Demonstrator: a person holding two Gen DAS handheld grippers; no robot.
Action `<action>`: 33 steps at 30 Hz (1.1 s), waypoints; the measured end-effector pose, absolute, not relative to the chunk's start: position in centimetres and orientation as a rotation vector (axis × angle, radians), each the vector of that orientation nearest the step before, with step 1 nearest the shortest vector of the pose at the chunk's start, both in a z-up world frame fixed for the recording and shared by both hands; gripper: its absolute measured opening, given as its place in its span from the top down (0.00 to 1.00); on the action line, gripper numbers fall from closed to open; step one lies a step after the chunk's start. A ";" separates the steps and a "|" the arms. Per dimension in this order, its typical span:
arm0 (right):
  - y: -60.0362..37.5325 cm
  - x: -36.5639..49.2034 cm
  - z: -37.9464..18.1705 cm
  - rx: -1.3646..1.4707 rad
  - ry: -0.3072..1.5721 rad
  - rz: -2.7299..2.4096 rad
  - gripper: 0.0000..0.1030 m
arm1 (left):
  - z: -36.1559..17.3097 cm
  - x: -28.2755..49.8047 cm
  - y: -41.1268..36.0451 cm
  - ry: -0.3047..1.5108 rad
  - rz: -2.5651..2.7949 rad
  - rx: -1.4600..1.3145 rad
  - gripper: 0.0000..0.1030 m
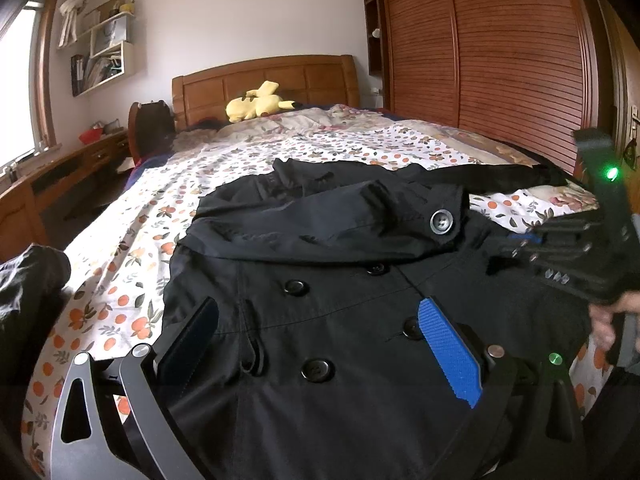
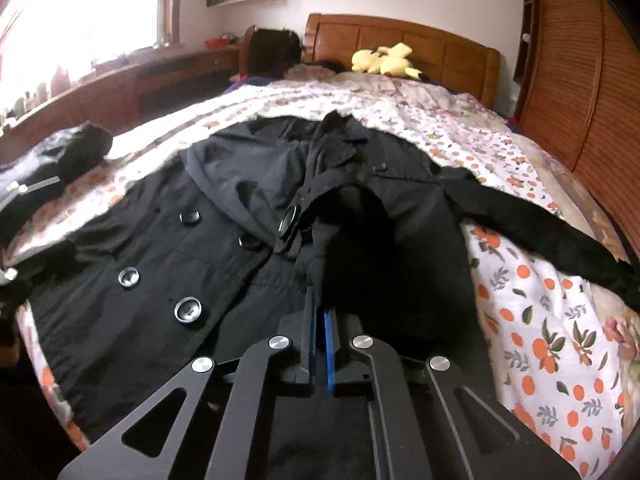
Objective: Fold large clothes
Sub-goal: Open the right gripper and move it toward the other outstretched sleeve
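Right gripper [image 2: 319, 312] clenched on front edge of black double-breasted cotton coat [image 2: 160, 264], whose length runs away toward wooden headboard [image 2: 400, 40]; left gripper [image 1: 320, 344] released.

The black coat [image 1: 320, 300] runs past the left-wrist view's bottom edge.

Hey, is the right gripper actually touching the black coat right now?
Touching. In the right wrist view the right gripper has its jaws shut on a fold of the black coat.
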State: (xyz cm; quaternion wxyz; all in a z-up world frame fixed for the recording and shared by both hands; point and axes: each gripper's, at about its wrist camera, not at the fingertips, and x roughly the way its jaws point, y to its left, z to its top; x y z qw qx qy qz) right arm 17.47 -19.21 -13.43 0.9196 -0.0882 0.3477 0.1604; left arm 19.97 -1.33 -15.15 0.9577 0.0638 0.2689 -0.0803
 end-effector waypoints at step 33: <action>-24.9 13.9 -8.8 -0.100 0.539 0.219 0.74 | -14.7 19.9 -1.8 0.523 -0.173 0.130 0.02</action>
